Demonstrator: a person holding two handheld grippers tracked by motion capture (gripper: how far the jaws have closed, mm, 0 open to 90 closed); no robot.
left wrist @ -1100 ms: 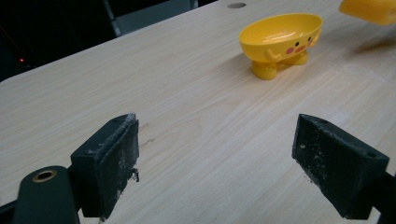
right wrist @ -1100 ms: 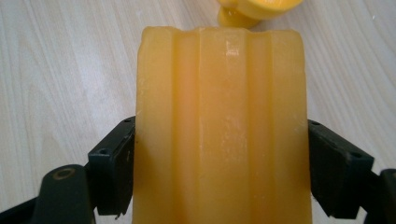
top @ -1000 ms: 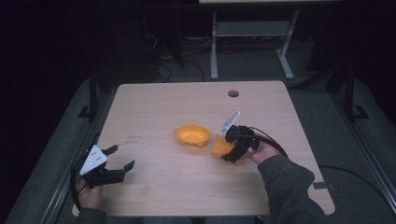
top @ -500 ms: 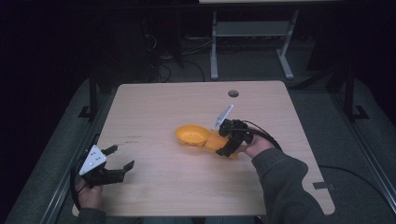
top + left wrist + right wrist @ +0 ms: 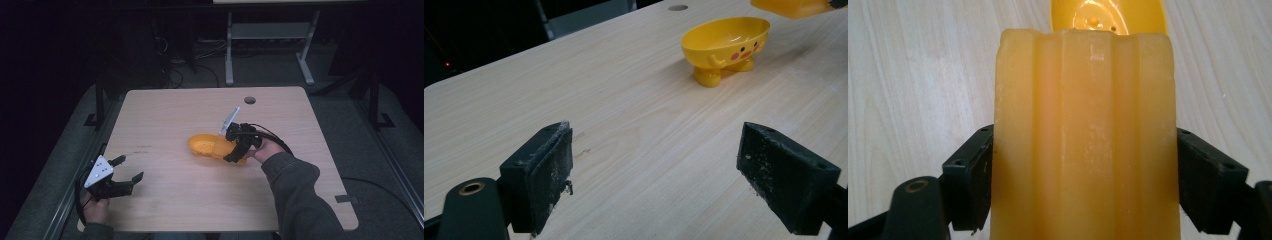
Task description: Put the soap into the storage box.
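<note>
Clamping an orange ribbed block (image 5: 1085, 140) between both jaws, the right gripper (image 5: 239, 145) presses one pad against each of the block's side faces. The block's far end reaches just over the near rim of a yellow bowl (image 5: 1108, 15), as the right gripper view shows. The bowl (image 5: 725, 47) stands upright on two small feet, with a face printed on its side, near the centre of the bench (image 5: 165, 120) and slightly toward the right edge. A hand (image 5: 265, 148) and dark sleeve carry this gripper in from the right side of the near edge.

The left gripper (image 5: 114, 178) sits at the near left corner of the bench, jaws spread wide with nothing between them. It is well apart from the bowl. A round hole (image 5: 250, 100) lies near the far edge.
</note>
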